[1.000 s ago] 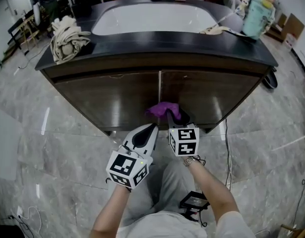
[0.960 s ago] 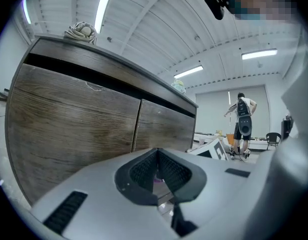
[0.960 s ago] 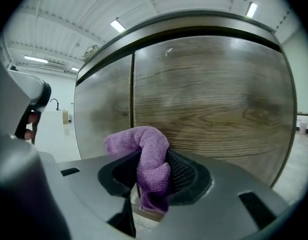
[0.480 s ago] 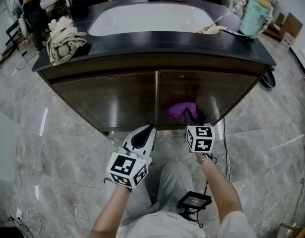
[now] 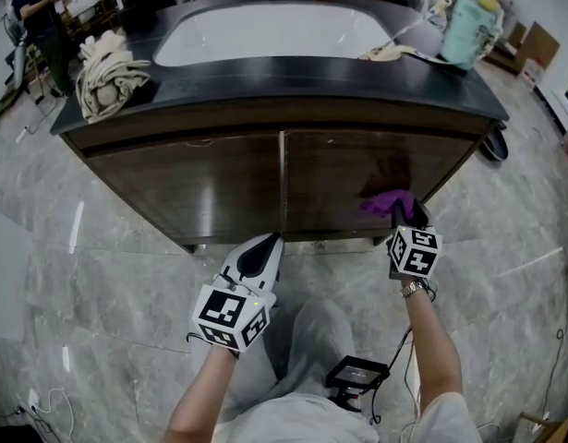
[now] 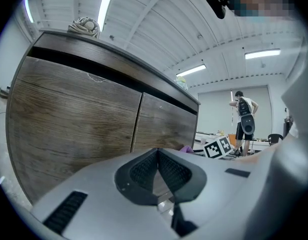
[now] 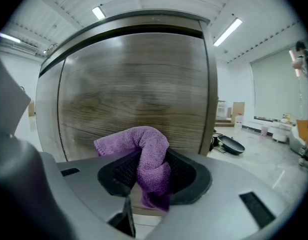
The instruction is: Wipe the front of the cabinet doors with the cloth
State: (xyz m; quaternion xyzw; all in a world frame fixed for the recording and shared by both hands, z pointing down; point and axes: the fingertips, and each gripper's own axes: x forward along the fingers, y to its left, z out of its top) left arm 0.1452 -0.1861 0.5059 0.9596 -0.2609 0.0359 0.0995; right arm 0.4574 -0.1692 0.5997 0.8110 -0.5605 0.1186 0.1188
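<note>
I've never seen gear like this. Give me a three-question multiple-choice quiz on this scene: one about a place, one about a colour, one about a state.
1. Where is the cloth? A. left door B. right door C. countertop
2. Its colour? A. purple B. yellow C. white
3. On the left gripper, the fingers are: A. holding the cloth B. wide open C. closed on nothing

1 B: it is low in front of the right door. 2 A: purple in both views. 3 C: the fingers meet, nothing between them.
</note>
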